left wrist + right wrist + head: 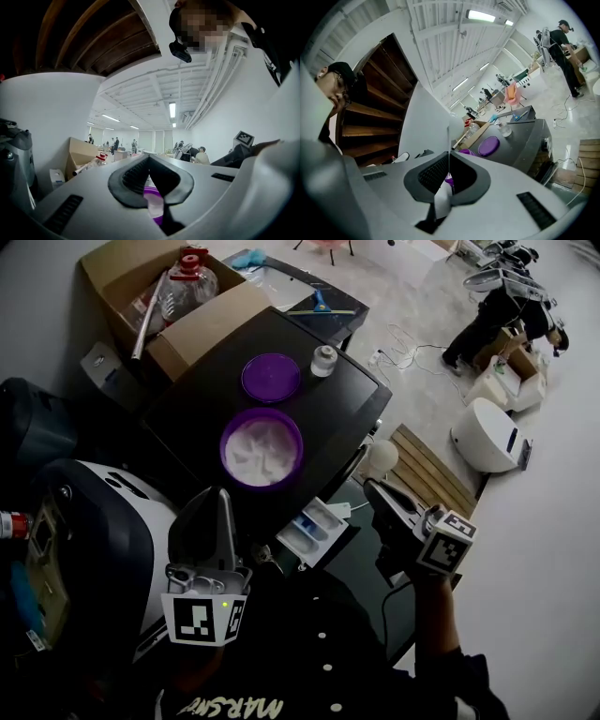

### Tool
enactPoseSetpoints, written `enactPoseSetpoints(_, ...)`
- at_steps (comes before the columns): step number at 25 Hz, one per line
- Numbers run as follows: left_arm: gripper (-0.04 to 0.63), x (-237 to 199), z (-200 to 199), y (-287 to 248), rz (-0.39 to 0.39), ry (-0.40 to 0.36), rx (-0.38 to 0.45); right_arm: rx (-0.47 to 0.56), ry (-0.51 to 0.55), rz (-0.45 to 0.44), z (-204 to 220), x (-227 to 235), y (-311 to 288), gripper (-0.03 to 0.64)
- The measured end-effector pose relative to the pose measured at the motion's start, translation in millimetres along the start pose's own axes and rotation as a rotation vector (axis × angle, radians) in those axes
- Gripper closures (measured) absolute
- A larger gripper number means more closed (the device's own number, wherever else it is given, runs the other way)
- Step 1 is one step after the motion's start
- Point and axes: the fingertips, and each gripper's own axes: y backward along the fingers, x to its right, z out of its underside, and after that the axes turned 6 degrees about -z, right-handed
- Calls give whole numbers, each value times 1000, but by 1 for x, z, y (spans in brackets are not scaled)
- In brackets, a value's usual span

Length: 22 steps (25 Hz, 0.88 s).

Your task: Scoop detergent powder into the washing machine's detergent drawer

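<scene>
We've got the right gripper (375,486) clamped on the scoop (380,457) near the open drawer (315,527) (probably lining up a pour), left gripper (223,493) closed empty, parked clear of the 1 tub (226,448).

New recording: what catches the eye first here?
A purple tub of white powder sits open on the dark washing machine top, its lid lying just behind. In front, the detergent drawer is pulled out, and the right tongs grip a white scoop near it.
</scene>
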Motion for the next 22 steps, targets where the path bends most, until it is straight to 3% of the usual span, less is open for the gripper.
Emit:
enactPoseSetpoints(4,581,16,3,-6,51,3,-7,8,-5,39,8,13,18,584)
enactPoseSetpoints(12,581,35,18,-9,102,8,-44,-149,2,88,54,47,31,584)
enactPoseSetpoints(22,581,42,59,-1,104,22,-150,-591,117,113,140,106,32,583)
